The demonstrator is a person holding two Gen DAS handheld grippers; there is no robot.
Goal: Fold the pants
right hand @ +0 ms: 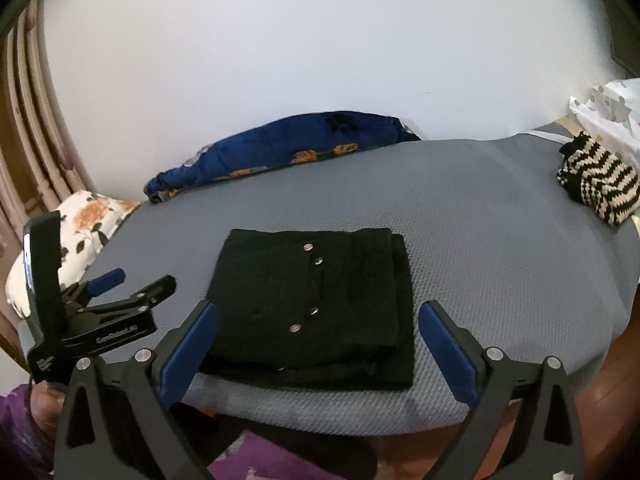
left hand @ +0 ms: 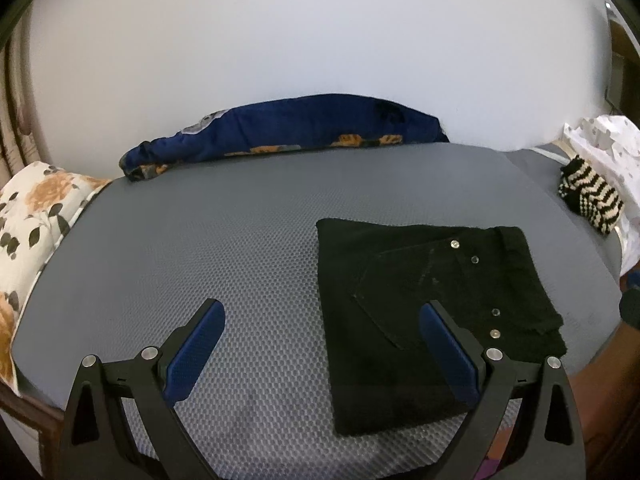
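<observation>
- The grey honeycomb-textured mattress [right hand: 480, 240] bears the black folded pants with silver studs [right hand: 312, 304] close to its near edge; a nudge could slide them off.
- The right gripper [right hand: 318, 344], spread wide and empty, could snag the top layer.
- The left gripper [left hand: 322, 340], likewise spread and empty, overlaps the pants' edge and might drag it open.

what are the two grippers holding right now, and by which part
Nothing. The left gripper and right gripper both have open jaws with nothing between the pads; the folded black pants lie free on the grey mattress.
</observation>
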